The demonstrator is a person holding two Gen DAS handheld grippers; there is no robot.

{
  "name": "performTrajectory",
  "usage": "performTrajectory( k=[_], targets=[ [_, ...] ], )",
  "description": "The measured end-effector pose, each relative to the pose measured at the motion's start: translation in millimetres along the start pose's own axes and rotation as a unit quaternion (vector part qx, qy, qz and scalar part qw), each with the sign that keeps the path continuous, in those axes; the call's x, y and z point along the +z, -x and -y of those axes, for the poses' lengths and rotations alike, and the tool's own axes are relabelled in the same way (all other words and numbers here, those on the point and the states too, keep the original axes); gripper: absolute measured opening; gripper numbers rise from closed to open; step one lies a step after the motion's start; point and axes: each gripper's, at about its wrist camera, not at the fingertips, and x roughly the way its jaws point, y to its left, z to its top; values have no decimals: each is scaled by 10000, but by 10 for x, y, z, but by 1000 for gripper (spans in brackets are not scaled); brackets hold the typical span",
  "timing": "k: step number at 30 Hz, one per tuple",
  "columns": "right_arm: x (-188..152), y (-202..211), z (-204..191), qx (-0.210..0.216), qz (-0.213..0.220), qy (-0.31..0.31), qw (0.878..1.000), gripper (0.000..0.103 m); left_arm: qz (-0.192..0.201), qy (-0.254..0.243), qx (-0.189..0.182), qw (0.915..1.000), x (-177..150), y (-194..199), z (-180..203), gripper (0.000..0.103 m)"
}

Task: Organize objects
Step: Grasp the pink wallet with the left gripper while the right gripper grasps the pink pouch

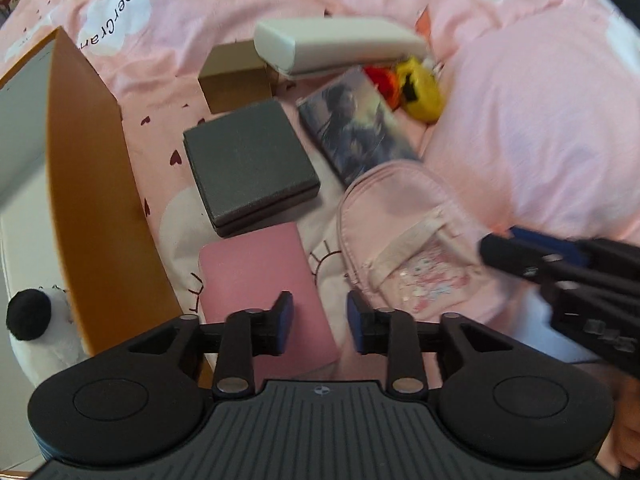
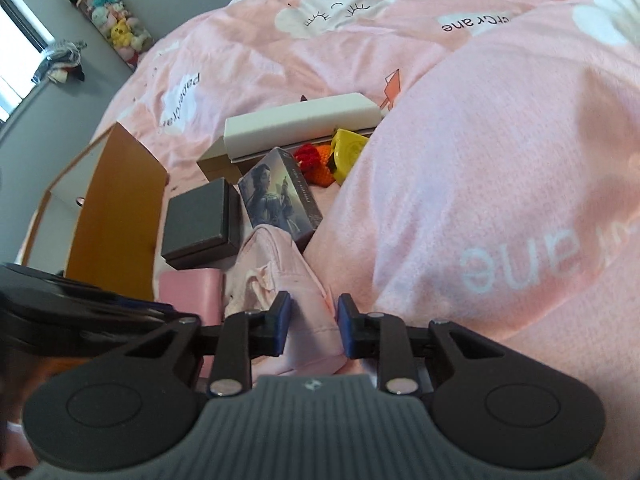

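Objects lie on a pink bed sheet [image 1: 200, 12]. A dark grey box [image 1: 250, 162], a pink notebook [image 1: 264, 296], a pink pouch [image 1: 408, 240], a picture box [image 1: 356, 124], a white case [image 1: 340, 42], a cardboard box [image 1: 236, 80] and red and yellow toys [image 1: 412, 84] are in the left wrist view. My left gripper [image 1: 320, 322] is open and empty over the notebook's near edge. My right gripper [image 2: 312, 328] is open, its fingers on either side of the pink pouch [image 2: 288, 280]; it also shows at the right of the left wrist view [image 1: 560, 268].
An open orange box [image 1: 88, 184] with a white inside stands at the left, also in the right wrist view [image 2: 116, 216]. A pink pillow [image 1: 532, 120] rises at the right. A panda plush [image 1: 32, 320] lies low left. Plush toys [image 2: 108, 20] stand by the far wall.
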Motion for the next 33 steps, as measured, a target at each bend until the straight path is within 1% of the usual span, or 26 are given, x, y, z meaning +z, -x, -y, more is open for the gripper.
performTrajectory(
  k=[1, 2, 4, 5, 6, 8, 12, 14, 16, 17, 19, 22, 23, 25, 27, 29, 33],
  targets=[
    [-2, -1, 10, 43, 12, -19, 10000, 28, 1, -15, 98, 10000, -10, -42, 24, 46],
    [-4, 3, 25, 83, 24, -25, 10000, 29, 25, -55, 200, 9998, -15, -76, 51, 53],
    [-7, 1, 51, 151, 41, -66, 9999, 29, 116, -201, 522, 9984, -36, -133, 117, 59],
    [-8, 2, 70, 190, 45, -100, 9998, 29, 106, -258, 649, 9975, -48, -170, 140, 61],
    [-7, 0, 92, 234, 48, -143, 9996, 29, 48, -295, 724, 9969, -60, -212, 155, 62],
    [-4, -10, 133, 295, 49, -221, 9993, 29, 26, -425, 828, 9957, -84, -259, 191, 71],
    [2, -23, 151, 328, 52, -227, 9992, 30, -9, -781, 1204, 9897, -131, -374, 301, 78],
    [-4, -21, 156, 334, 47, -228, 9992, 30, 0, -1031, 1532, 9828, -168, -460, 342, 82],
    [-6, -32, 166, 353, 36, -233, 9991, 31, 6, -1216, 1705, 9778, -205, -533, 331, 83],
    [-9, -32, 157, 362, 30, -226, 9991, 31, 20, -1267, 1707, 9771, -213, -531, 311, 81],
    [-10, -36, 147, 354, 36, -205, 9992, 32, 36, -1345, 1687, 9764, -218, -483, 293, 74],
    [-7, -34, 136, 383, 41, -207, 9990, 33, 78, -1452, 1549, 9772, -236, -372, 280, 58],
    [-3, -28, 129, 423, 48, -210, 9989, 37, 96, -1489, 1509, 9772, -241, -331, 279, 53],
    [13, -20, 126, 553, 69, -251, 9981, 43, 119, -1547, 1429, 9775, -249, -249, 278, 47],
    [35, -21, 109, 631, 79, -229, 9977, 45, 68, -1566, 1298, 9791, -235, -172, 226, 43],
    [67, -55, 85, 701, 37, -164, 9974, 50, -38, -1505, 1128, 9821, -207, -92, 126, 39],
    [112, -184, 55, 662, -146, -103, 9976, 52, -308, -1253, 784, 9885, -123, 27, -109, 35]
  ],
)
